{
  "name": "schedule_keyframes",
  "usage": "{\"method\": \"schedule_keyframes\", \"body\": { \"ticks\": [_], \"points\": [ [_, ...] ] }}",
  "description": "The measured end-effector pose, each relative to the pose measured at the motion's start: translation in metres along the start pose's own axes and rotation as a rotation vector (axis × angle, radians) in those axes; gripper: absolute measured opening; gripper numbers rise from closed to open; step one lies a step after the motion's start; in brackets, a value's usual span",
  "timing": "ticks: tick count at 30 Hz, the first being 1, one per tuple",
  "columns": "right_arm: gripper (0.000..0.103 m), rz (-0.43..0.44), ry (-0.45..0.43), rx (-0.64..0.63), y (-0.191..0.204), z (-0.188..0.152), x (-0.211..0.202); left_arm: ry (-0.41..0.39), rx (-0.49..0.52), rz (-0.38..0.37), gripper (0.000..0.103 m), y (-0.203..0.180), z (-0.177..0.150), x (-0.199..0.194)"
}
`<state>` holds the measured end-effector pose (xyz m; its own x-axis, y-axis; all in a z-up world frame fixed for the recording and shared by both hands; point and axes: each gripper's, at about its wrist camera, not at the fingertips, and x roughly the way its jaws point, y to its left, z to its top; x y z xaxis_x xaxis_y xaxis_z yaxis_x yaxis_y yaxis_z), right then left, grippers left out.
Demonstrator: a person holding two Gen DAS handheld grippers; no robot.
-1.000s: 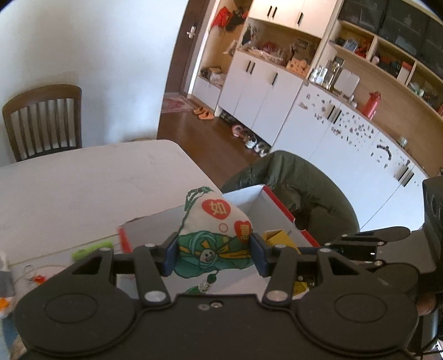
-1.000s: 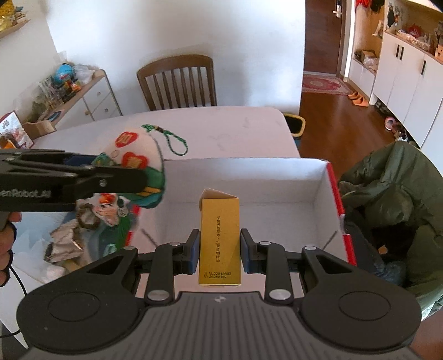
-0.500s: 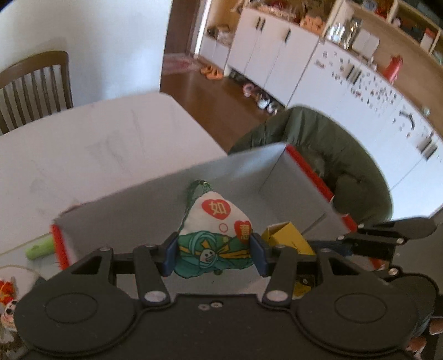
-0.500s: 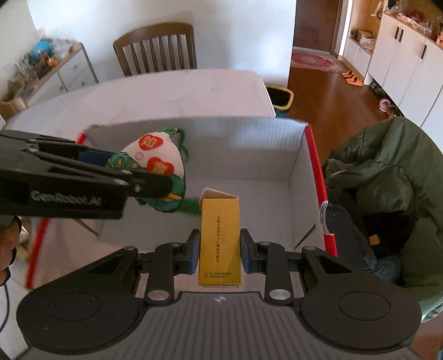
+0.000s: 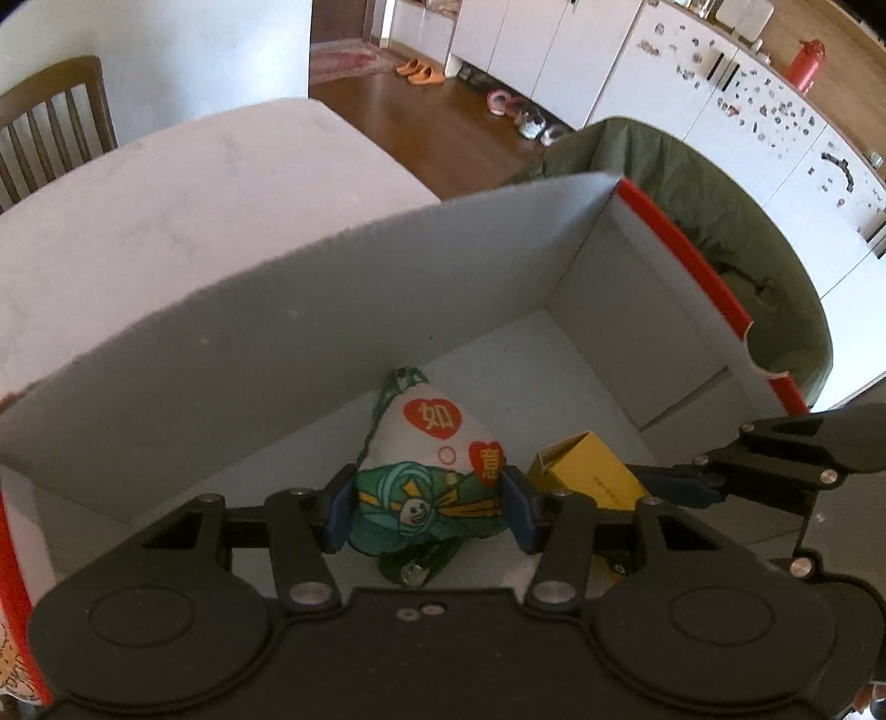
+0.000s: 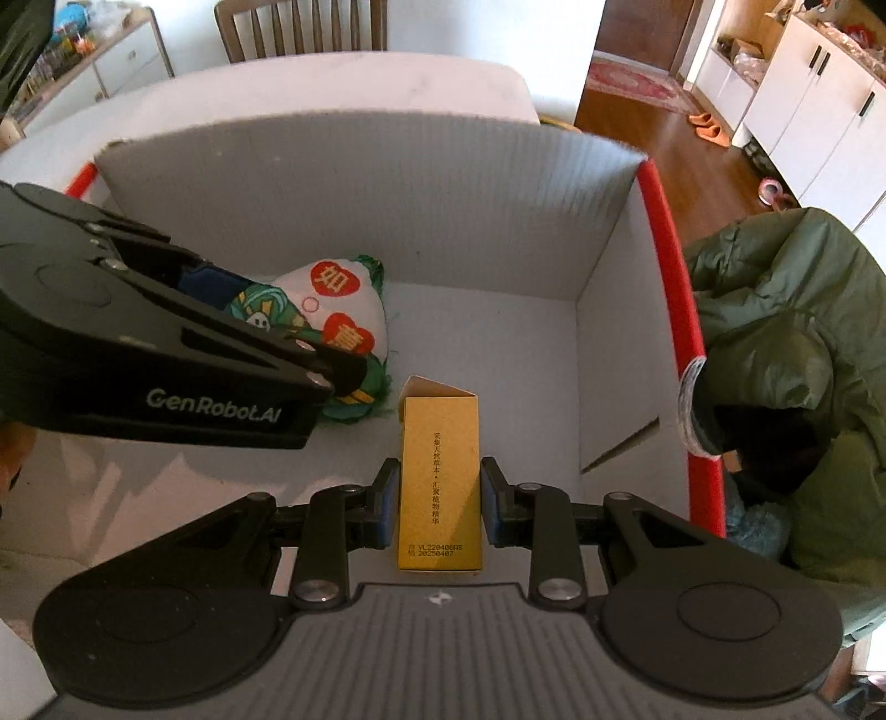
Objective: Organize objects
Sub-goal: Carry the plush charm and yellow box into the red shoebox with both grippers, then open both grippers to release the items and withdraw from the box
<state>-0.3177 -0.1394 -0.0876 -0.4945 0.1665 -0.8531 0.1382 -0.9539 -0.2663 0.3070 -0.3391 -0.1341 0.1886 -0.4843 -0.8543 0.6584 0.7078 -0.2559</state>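
1. the left gripper [image 5: 426, 507] has its fingers [image 5: 338, 515] clamped on a stuffed pouch [image 5: 429, 471], white at the tip with red hearts and a green cartoon figure lower down; the pouch hangs inside the box [image 5: 277, 343], near the grey back wall.
2. the right gripper [image 6: 439, 501] has its fingers [image 6: 387, 501] pressed against both sides of a yellow carton [image 6: 440, 471] printed with a column of dark characters; the carton is also inside the box, just right of the pouch.
3. the left wrist view shows a green cord loop at the pouch's tip and a small metal bead under it, both hidden in the other view; the carton [image 5: 590, 473] shows there only as a corner behind the right finger.
4. the right wrist view shows the left gripper [image 6: 332, 371] from the side, with "genrobot.ai" lettered on its body, and the pouch [image 6: 332, 310] half covered by it.
5. the box [image 6: 354, 194] is grey cardboard inside with red outer edges; whether pouch or carton touches its floor i cannot tell.
6. the box sits on a pale table [image 5: 166, 210].
7. a wooden chair [image 6: 302, 25] stands at the far side, a green jacket [image 6: 803, 343] lies beside the box, and beyond are a wood floor [image 5: 437, 119], white cabinets [image 5: 554, 50] and orange slippers [image 5: 418, 72].
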Motion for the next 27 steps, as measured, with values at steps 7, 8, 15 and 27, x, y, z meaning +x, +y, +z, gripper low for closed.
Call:
{"method": "schedule_keyframes", "body": {
  "ticks": [7,8,15,27],
  "points": [
    [0.029,0.016,0.021,0.006,-0.001,0.002,0.001,0.036,-0.029,-0.012,0.057,0.007,0.000,0.007],
    [0.029,0.020,0.017,0.008,-0.002,0.003,0.000,0.036,-0.028,-0.012,0.058,0.007,0.000,0.006],
    [0.030,0.013,-0.011,0.002,-0.002,0.004,-0.013,0.029,-0.040,0.003,0.064,0.011,-0.004,-0.003],
    [0.051,-0.015,-0.111,-0.014,0.003,0.004,-0.058,-0.076,-0.078,-0.020,0.071,0.015,-0.009,-0.046]
  ]
}}
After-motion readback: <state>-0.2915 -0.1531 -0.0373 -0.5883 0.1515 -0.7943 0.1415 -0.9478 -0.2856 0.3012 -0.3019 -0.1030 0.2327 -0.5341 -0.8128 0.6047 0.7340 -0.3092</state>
